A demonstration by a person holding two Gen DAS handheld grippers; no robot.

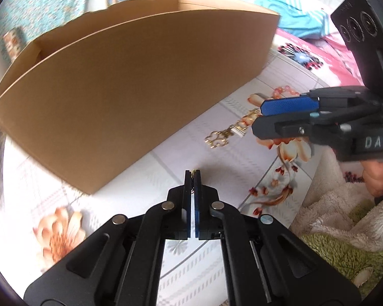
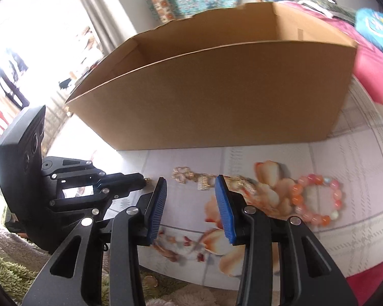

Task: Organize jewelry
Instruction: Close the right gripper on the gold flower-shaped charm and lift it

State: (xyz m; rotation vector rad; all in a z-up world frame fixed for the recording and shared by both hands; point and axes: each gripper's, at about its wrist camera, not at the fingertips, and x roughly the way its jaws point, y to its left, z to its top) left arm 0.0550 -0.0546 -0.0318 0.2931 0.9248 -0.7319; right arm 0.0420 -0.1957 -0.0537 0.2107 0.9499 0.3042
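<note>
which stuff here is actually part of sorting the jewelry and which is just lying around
Part of the job:
- cardboard box, open at the top
- gold chain piece on the tablecloth
- pink and orange bead bracelet
- small gold bit pinched in the shut left gripper
- right gripper, open over the gold chain piece

Just lying about:
- blue garment
- fluffy green and cream cloth
- floral tablecloth

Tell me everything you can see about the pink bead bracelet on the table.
The bead bracelet is a closed loop of round, glossy beads in pink, orange and pale white tones, some translucent, like stone or glass. It lies flat on the flowered tablecloth, in front of the cardboard box and beside the gold chain. Nothing grips it; the right tool hovers open, off to its side.
</note>
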